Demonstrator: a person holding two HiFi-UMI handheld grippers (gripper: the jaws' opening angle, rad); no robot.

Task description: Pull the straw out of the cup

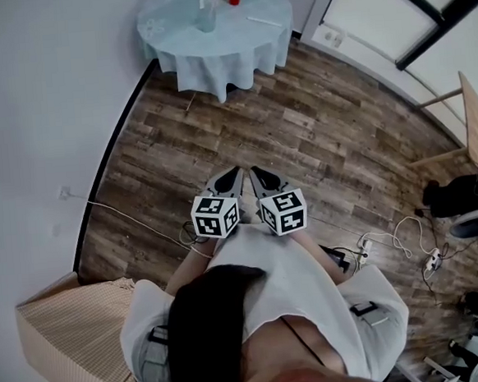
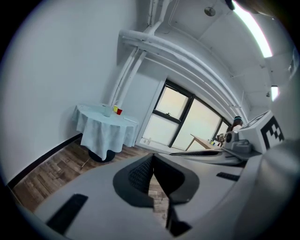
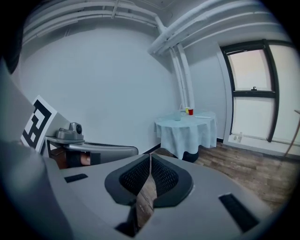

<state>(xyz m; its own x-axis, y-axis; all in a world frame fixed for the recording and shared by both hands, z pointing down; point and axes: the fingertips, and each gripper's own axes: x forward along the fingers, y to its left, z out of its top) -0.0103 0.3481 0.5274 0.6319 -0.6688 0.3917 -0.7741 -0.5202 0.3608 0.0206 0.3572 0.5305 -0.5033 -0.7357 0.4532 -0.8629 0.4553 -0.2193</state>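
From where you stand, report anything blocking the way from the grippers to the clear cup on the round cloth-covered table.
Nothing visible does. Only bare wood-plank floor separates the left gripper and right gripper from the pale-blue-clothed round table bearing the clear cup.

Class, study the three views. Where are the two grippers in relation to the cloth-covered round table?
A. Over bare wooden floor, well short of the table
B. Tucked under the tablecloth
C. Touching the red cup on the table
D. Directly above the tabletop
A: in the head view the left gripper and right gripper are side by side above the wooden floor, with the round table far ahead near the wall.
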